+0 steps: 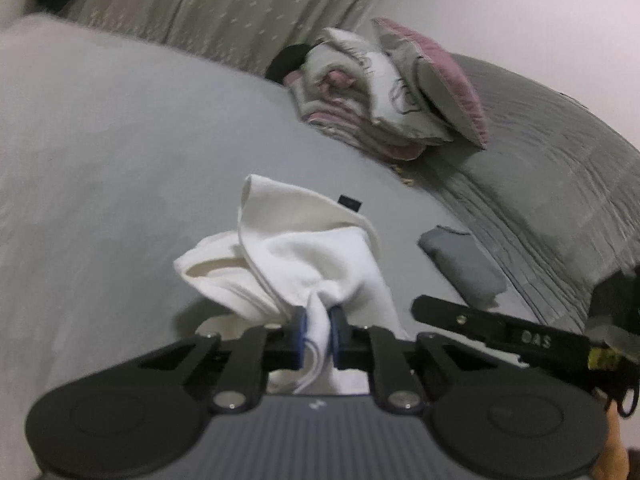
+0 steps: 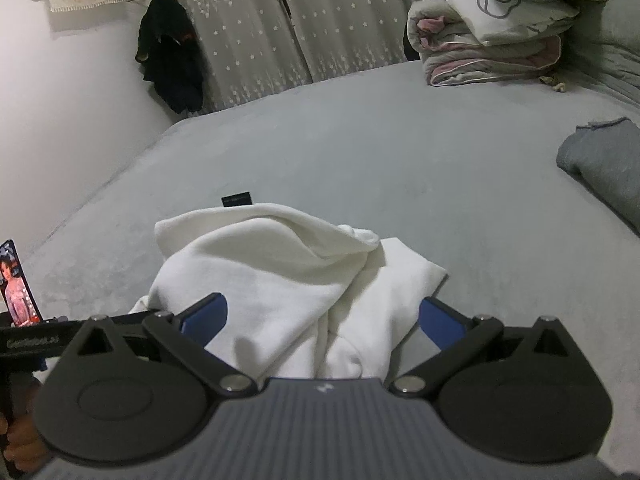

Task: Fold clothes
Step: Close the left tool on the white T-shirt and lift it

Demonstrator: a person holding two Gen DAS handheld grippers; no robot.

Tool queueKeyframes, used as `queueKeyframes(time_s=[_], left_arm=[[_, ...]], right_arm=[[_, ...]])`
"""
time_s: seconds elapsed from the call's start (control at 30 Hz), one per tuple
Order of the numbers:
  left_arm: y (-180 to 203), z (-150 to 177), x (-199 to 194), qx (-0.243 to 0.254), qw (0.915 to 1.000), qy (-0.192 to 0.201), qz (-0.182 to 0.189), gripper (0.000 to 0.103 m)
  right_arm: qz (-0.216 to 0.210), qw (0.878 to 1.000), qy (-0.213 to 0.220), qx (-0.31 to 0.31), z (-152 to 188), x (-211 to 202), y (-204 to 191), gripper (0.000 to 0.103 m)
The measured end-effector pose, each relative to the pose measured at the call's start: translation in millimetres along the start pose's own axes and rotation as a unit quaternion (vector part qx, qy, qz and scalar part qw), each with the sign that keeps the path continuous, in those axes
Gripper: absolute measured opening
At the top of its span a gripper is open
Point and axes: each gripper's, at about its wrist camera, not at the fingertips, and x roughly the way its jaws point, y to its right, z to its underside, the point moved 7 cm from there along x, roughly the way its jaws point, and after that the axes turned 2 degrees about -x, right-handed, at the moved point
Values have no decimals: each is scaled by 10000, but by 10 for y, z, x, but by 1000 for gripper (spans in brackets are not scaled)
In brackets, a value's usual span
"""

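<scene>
A white garment (image 1: 296, 256) lies crumpled on the grey bed (image 1: 120, 160). My left gripper (image 1: 318, 330) is shut on a bunched fold of it, the cloth squeezed between the two blue pads and lifted off the sheet. In the right wrist view the same white garment (image 2: 280, 276) spreads in front of my right gripper (image 2: 320, 320). Its blue pads (image 2: 206, 316) stand wide apart with cloth lying between them, not pressed. A small black tag (image 2: 237, 199) shows at the garment's far edge.
A folded grey garment (image 2: 604, 164) lies to the right on the bed. A stack of folded bedding and a pillow (image 2: 492, 32) sits at the far end. Curtains (image 2: 280, 20) and a dark hanging garment (image 2: 170, 56) are behind. A phone screen (image 2: 16, 284) stands at left.
</scene>
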Motion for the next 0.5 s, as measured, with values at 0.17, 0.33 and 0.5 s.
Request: queueKeyframes(time_s=[0.17, 0.33, 0.5], left_arm=[[228, -41, -59, 531, 9977, 258, 328, 10], [343, 3, -27, 852, 9951, 68, 497, 10], [382, 82, -13, 1001, 9928, -228, 621, 10]], right_arm=[[-46, 9999, 106, -99, -38, -42, -22, 103], [-92, 9998, 143, -134, -61, -50, -14, 103], [-67, 9998, 155, -75, -94, -42, 15, 103]])
